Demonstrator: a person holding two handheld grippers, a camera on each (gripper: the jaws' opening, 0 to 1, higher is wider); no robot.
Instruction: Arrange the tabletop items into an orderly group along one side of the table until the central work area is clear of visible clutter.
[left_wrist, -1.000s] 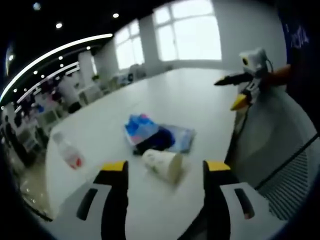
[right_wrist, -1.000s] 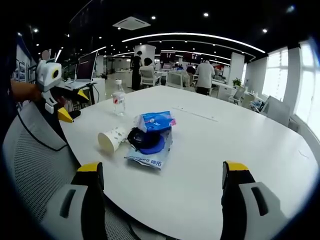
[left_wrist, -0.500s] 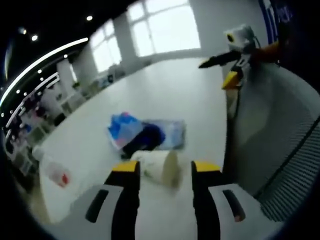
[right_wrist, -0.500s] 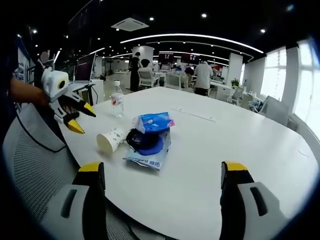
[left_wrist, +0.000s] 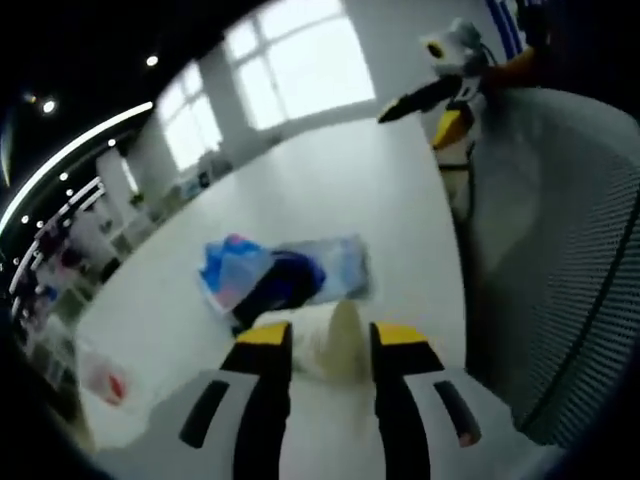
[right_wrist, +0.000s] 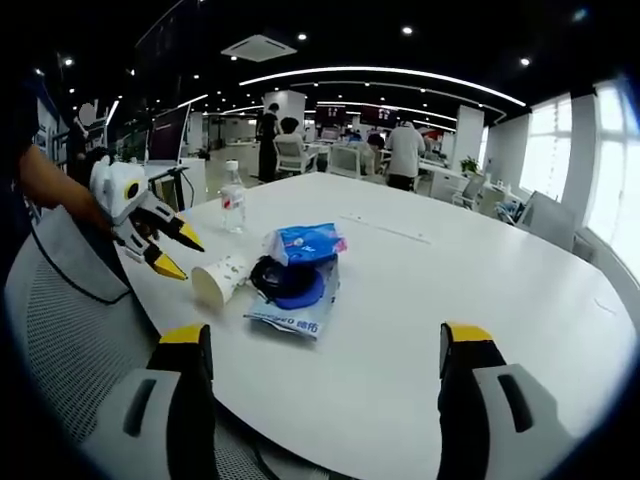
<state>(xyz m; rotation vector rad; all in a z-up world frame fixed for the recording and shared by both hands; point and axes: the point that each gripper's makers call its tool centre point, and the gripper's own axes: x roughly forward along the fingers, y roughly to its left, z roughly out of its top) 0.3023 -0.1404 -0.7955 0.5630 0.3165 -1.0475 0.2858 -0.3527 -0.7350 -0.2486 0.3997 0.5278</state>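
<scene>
Your left tool has its jaws around the paper cup, not yet tight. The cup lies beside the blue bag. It is light and crushes easily, so squeeze gently. Your right tool is wide apart.

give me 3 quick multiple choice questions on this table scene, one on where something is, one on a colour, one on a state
1. Where is the water bottle?
A. beyond the paper cup
B. on the chair
C. inside the cup

2. What colour are the jaw tips of the right hand-held gripper?
A. red
B. yellow
C. green

3. How is the paper cup placed?
A. upright
B. stacked
C. on its side

Answers: 1 A, it stands farther along the table. 2 B, both tips are yellow. 3 C, its open mouth faces sideways.
</scene>
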